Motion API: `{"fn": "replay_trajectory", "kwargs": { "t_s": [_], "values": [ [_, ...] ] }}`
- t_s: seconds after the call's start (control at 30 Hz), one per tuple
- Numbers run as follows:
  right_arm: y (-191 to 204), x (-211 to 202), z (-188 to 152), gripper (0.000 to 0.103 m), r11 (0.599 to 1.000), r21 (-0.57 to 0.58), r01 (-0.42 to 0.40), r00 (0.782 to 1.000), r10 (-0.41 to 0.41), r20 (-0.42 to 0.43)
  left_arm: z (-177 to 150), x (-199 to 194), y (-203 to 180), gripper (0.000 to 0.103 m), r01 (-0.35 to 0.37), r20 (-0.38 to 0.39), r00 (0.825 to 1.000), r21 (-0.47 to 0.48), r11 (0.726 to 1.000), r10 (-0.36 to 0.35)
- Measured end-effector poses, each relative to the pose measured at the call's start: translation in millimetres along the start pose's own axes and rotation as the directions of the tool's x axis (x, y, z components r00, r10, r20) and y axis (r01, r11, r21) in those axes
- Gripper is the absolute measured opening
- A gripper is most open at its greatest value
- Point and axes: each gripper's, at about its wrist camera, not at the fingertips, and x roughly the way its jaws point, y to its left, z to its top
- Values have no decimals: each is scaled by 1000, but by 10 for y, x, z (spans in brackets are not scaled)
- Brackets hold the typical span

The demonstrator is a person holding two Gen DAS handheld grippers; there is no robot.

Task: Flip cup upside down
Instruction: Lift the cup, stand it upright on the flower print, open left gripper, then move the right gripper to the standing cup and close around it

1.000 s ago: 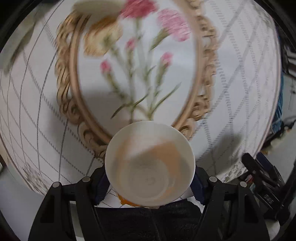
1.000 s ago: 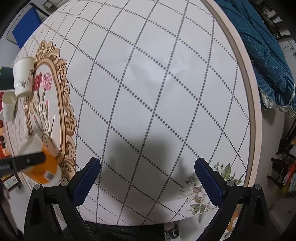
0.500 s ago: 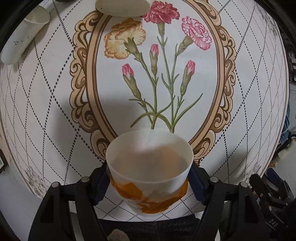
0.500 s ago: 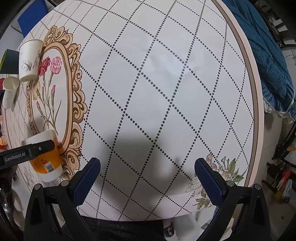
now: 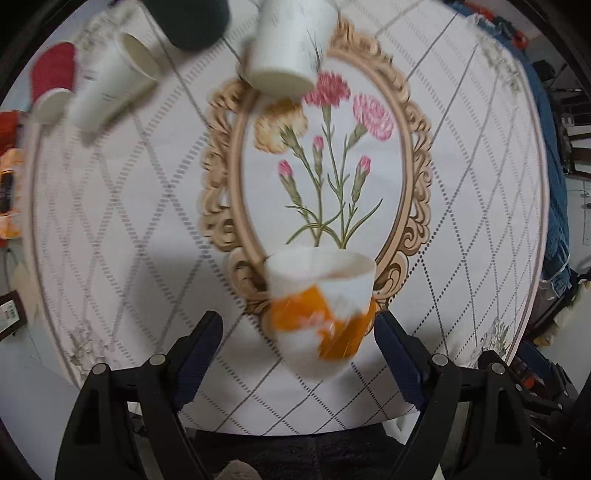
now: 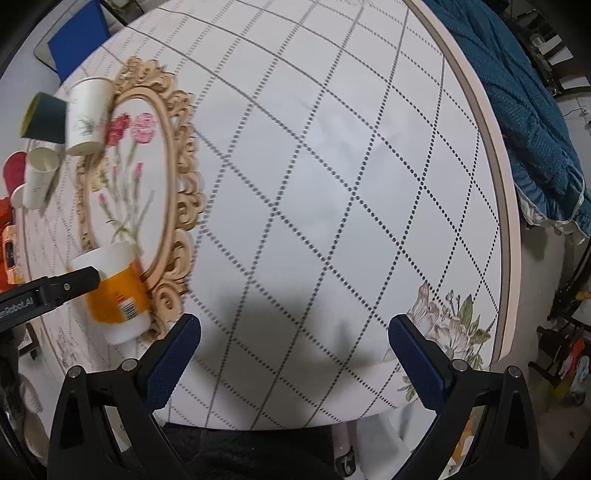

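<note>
A white cup with an orange label (image 5: 320,310) sits on the flowered tablecloth, wide end toward the table's middle, blurred by motion. My left gripper (image 5: 297,347) is open, its fingers spread on either side of the cup and apart from it. In the right wrist view the same cup (image 6: 114,291) stands at the left with the left gripper's finger (image 6: 55,290) beside it. My right gripper (image 6: 293,354) is open and empty over the bare checked cloth.
A white paper cup (image 5: 288,40), a second white cup lying tilted (image 5: 110,85), a red cup (image 5: 51,85) and a dark cup (image 5: 188,18) stand at the far side. The round table's edge (image 6: 491,184) runs along the right, with blue fabric (image 6: 517,92) beyond.
My left gripper has opened and let go of the orange-label cup, and has pulled back from it. More of the table shows. The right gripper has stayed open.
</note>
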Motion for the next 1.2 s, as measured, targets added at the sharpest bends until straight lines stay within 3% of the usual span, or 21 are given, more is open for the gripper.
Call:
{"fn": "replay_trajectory", "kwargs": {
  "t_s": [0.2,0.5,0.8,0.97,1.0,1.03,1.1,1.17,1.2],
  "values": [
    [262,-396,-246,103,999,-38,-18,996,21,83,-464,-397,149,84,-74,136,988,35,997,69],
    [818,-732,-755,103,995,-98,-26,981,44,190,-1065,-647,508,84,-150,248,959,31,988,138],
    [1096,-790,-1152,103,994,-107,-36,975,58,216,-1384,-759,805,84,-150,288,947,10,989,141],
    [1174,-784,-1209,103,992,-121,-42,975,68,213,-1367,-717,919,84,-148,283,948,-23,989,148],
    [1186,-783,-1196,103,991,-129,-35,975,62,215,-1342,-693,945,85,-155,283,946,-36,987,159],
    [1194,-781,-1174,103,990,-137,-23,975,52,218,-1306,-655,975,95,-154,276,947,-50,987,162],
    [1225,-779,-1098,103,983,-181,21,972,23,234,-1213,-556,1043,98,-146,259,952,-75,986,161],
    [1320,-790,-1012,103,951,-293,95,964,-14,265,-1141,-483,1094,98,-144,259,952,-96,985,164],
    [1406,-789,-972,103,910,-380,168,954,-53,295,-1087,-427,1127,98,-141,259,952,-112,984,165]
  ]
}}
